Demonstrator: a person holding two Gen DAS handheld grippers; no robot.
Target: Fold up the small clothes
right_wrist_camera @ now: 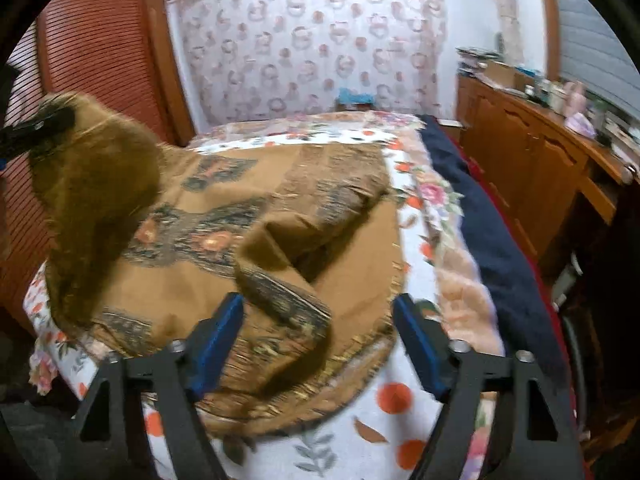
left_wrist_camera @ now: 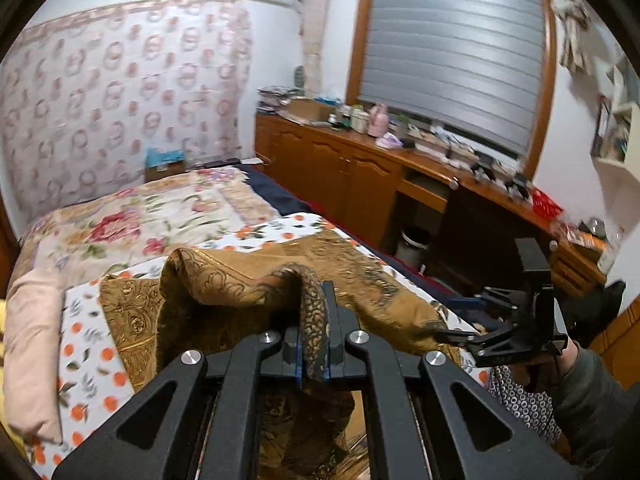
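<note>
Left gripper (left_wrist_camera: 314,344) is clamped on a bunched edge of the brown patterned garment (right_wrist_camera: 248,216) and holds that edge lifted off the bed; the rest lies spread on the orange-print sheet (right_wrist_camera: 394,396). Right gripper (right_wrist_camera: 320,340) has its jaws wide apart, hovering just above the near hem, touching nothing as far as I can tell.

My read: mid-fold, one side raised, the other not yet gripped.

To do it well:
- Right jaws take the near hem at the matching corner, a single layer, not the loose rolled flap (right_wrist_camera: 280,300) between the blue pads (right_wrist_camera: 218,340).
- Raise both edges level, keep the cloth taut between grips.
- Carry over in one arc, land edge on edge, then release.

Risk: the left grip holds a thick wad, so the fold line may skew.
</note>
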